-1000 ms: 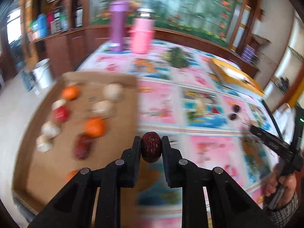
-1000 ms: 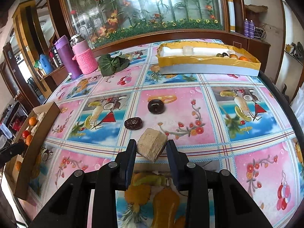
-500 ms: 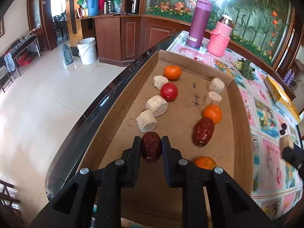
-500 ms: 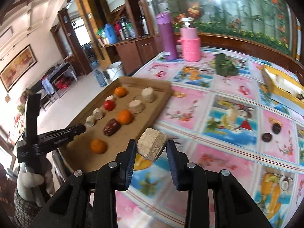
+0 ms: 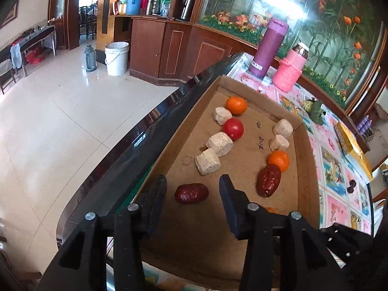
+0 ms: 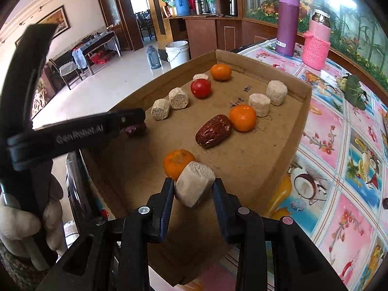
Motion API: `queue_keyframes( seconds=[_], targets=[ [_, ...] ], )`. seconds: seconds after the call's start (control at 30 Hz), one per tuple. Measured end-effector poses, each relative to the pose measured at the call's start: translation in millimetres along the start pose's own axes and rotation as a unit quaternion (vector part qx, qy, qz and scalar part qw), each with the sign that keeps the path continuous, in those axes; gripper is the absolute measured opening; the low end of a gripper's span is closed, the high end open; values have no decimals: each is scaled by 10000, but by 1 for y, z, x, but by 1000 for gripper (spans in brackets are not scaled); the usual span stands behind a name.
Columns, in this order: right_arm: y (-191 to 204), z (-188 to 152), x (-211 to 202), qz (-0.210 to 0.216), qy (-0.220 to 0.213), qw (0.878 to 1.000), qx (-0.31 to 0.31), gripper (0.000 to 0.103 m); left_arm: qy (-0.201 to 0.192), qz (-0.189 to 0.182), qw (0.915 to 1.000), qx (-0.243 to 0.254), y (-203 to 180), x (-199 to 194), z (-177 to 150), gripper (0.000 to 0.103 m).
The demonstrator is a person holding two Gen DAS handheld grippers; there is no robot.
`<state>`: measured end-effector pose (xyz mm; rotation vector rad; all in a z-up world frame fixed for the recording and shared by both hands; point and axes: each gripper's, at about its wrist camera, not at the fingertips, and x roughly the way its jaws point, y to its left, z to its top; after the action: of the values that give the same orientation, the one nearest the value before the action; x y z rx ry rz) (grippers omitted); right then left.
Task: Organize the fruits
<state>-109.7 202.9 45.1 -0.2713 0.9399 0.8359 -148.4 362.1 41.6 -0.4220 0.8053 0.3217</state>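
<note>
- Left wrist view: the cardboard tray sits at the table edge and now fills the frame, where a second ago the patterned tablecloth did — both tools have swung over from the open table to the sorting spot.
- In the tray, two lines have formed: pale cakes, a tomato and an orange along the left; more cakes, an orange and a large red date along the right.
- The left gripper has its fingers spread wide apart. Half a second ago they pinched the small red date; it now lies on the tray floor between them, touching neither, just beyond the nearest cake — that piece looks delivered.
- The right gripper is clamped on a pale cake block, held above the tray's near end, close to a third orange. It is carried in but not yet set down.
- My judgement: the release of this block comes next, probably extending the right-hand line.
</note>
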Motion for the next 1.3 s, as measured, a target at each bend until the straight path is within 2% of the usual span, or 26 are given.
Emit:
queue_keyframes(
  seconds=[0.1,0.27,0.33,0.37,0.4,0.47,0.53,0.6,0.73,0.87,1.3],
  targets=[
    [3,-2,3,62,1,10000,-25,36,-80,-44,10000,-25,-2,-5,1,54],
    [10,-6,-10,-46,-214,9996,-170,37,-162,-23,9999,20,-9,-13,-1,55],
    [8,-9,-22,-106,-381,9991,-129,39,-219,59,9997,121,-16,-17,-2,57],
    [5,-11,-28,-137,-466,9988,-77,43,-263,120,9994,207,-21,-20,-3,58],
    [2,-13,-34,-171,-548,9984,-9,49,-314,188,9989,294,-27,-22,-4,62],
    [-8,-20,-48,-262,-739,9967,203,53,-461,416,9967,531,-42,-28,-7,68],
    [-18,-26,-60,-336,-886,9947,406,53,-600,662,9933,740,-57,-34,-11,83],
    [-29,-32,-71,-425,-998,9923,604,53,-748,831,9889,979,-74,-40,-16,87],
    [-51,-45,-89,-628,-1156,9865,974,57,-827,821,9831,1409,-103,-49,-28,87],
    [-73,-60,-103,-648,-1234,9808,1362,59,-793,767,9792,1705,-128,-52,-37,87],
    [-115,-94,-126,-687,-1383,9679,1983,60,-680,769,9741,2015,-162,-53,-49,87]
  ],
)
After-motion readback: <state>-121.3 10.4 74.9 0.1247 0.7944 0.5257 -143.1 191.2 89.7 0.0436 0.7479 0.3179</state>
